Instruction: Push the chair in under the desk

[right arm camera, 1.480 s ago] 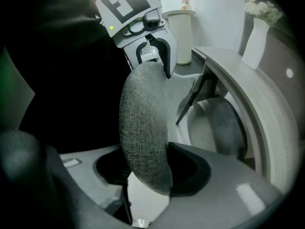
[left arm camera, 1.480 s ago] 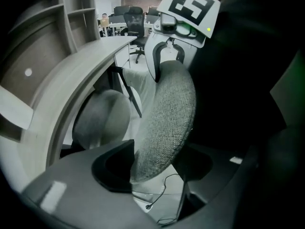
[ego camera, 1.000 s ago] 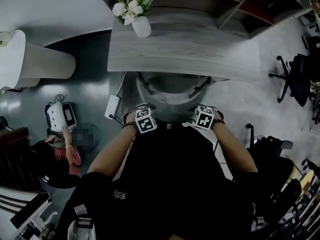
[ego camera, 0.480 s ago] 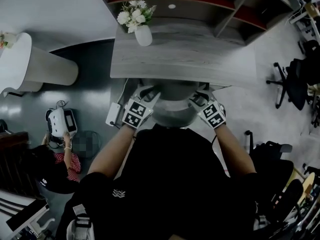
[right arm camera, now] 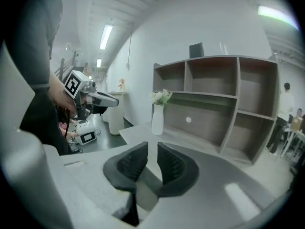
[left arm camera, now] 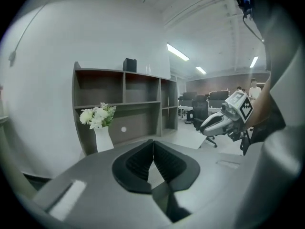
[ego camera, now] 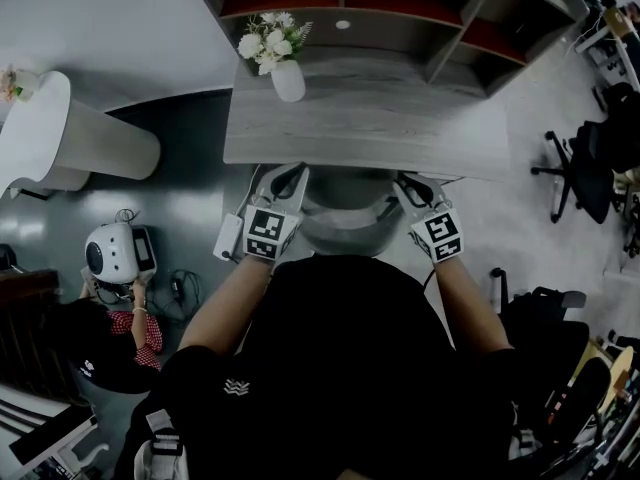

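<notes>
The grey chair [ego camera: 345, 216] stands tucked against the front edge of the wooden desk [ego camera: 370, 118], with only its curved back showing. My left gripper [ego camera: 286, 180] is at the back's left side and my right gripper [ego camera: 410, 184] at its right side; both point toward the desk. The left jaws [left arm camera: 152, 142] have just been closing and their pads now meet with nothing between them. The right jaws [right arm camera: 152, 149] have just been closing too; a narrow gap is left, with nothing in it. The chair back fills the edge of each gripper view [left arm camera: 283, 175] [right arm camera: 21, 175].
A white vase of flowers [ego camera: 285, 73] stands on the desk's far left, before an open shelf unit [ego camera: 400, 3]. A white column [ego camera: 85, 138], a small white machine [ego camera: 115, 253] and a crouching person [ego camera: 110, 338] are at left. Black office chairs [ego camera: 590, 158] are at right.
Both grippers have risen from behind the chair back and swung forward to flank it, pointing at the desk. Less of the chair back shows in front of the desk edge.
</notes>
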Motion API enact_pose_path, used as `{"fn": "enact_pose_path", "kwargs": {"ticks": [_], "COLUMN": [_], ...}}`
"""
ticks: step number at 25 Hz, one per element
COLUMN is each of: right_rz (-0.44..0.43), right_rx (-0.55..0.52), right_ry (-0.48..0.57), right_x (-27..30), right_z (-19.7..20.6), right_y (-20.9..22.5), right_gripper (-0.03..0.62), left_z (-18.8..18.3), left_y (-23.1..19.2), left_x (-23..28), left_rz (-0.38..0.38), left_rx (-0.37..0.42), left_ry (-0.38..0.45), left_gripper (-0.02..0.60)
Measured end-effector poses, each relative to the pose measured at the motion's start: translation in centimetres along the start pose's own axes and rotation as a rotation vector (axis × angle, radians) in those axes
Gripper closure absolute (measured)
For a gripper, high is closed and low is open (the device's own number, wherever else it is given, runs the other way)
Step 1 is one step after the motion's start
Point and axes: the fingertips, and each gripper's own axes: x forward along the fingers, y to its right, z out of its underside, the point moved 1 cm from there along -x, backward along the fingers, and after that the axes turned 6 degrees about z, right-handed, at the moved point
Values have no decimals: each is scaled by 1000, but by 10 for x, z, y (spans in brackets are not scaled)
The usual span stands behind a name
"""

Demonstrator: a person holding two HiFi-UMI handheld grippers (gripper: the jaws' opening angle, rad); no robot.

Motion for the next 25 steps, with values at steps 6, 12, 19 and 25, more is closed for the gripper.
{"fn": "enact_pose_path", "kwargs": {"ticks": [6,12,19,25], "right_rz": [81,114,144,150], "right_rx": [117,153,193,196], "right_ry": [46,40,43,46], "right_x": [-9,-12,-11,-11], "right_z": [3,12,14,12], "right_y": [16,23,28,30], "right_gripper": [591,592,592,592], "left_z": [7,14,16,25], "left_y": [-6,-6,-4,4], "left_x": [-3,-2,-3,-2], "left_rz": [-46,-58,-57,-37], "left_rx": [-11,-11,-20,-17], "left_ry": [-3,-17,-27,-45], "left_gripper": [575,575,575,575]}}
